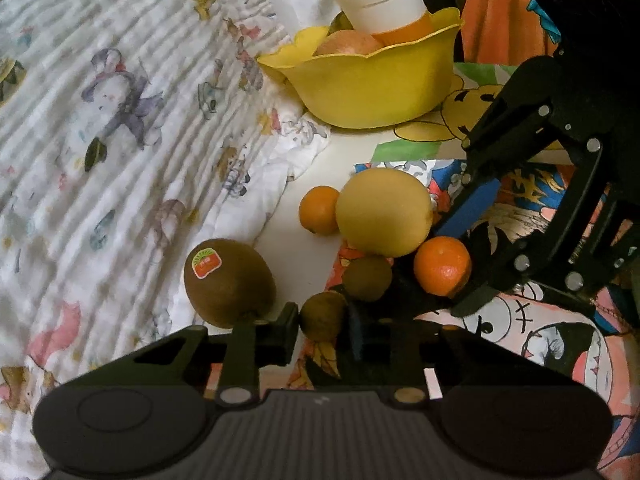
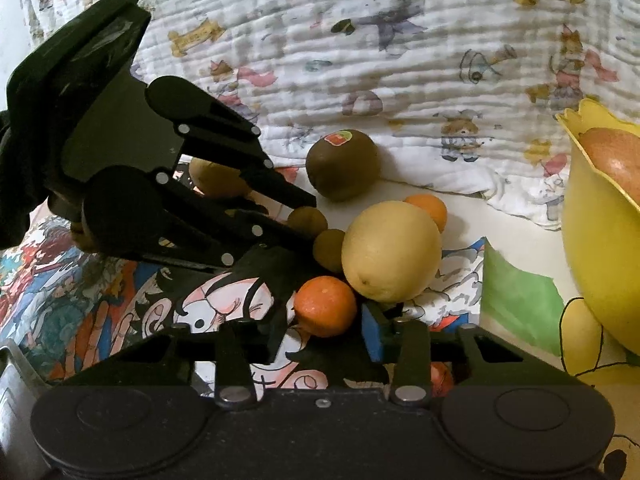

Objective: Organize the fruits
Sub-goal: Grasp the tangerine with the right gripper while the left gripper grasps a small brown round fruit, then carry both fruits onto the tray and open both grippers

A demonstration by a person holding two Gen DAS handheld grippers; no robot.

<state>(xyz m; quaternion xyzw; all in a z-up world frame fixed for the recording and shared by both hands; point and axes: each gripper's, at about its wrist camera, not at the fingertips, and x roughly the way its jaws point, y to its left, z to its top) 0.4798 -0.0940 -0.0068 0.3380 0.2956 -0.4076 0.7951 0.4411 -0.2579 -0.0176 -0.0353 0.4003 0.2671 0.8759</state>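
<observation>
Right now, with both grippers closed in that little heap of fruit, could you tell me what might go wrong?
1. The left gripper pinches a small brown fruit only at its near edge; it may slip out on lifting.
2. The right gripper holds an orange that touches the large yellow fruit; pulling it away could set that fruit rolling.
3. The yellow bowl already holds fruit and a tilted white cup; dropping more in could tip the cup.

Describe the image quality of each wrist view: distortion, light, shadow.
Left wrist view: fisheye bends the quilt lines, corners go black, the yellow bowl is brightly lit. Right wrist view: same barrel warp, dim foreground, the left gripper reads as a near-featureless black shape.
</observation>
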